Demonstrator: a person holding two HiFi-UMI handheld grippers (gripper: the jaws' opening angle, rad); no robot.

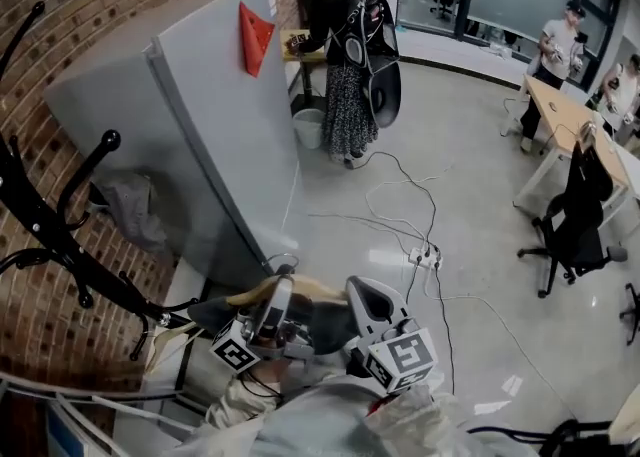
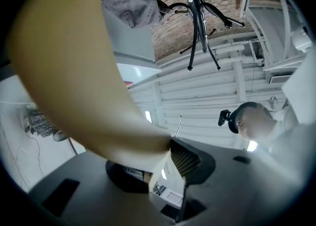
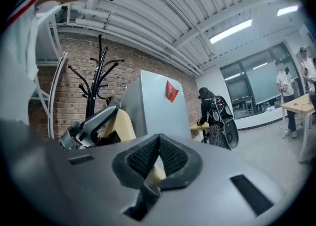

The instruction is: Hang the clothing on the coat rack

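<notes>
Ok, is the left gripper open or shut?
Shut. The left gripper has its jaws clamped on the tan item, with no gap showing in its own view.

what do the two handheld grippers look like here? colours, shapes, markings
They match. The left gripper and right gripper have matte grey moulded bodies, with black ribbed pads set in a V-shaped black surround. Each carries a white cube printed with black square markers. Pale fabric shows below them; I cannot tell if it is sleeve or garment.
</notes>
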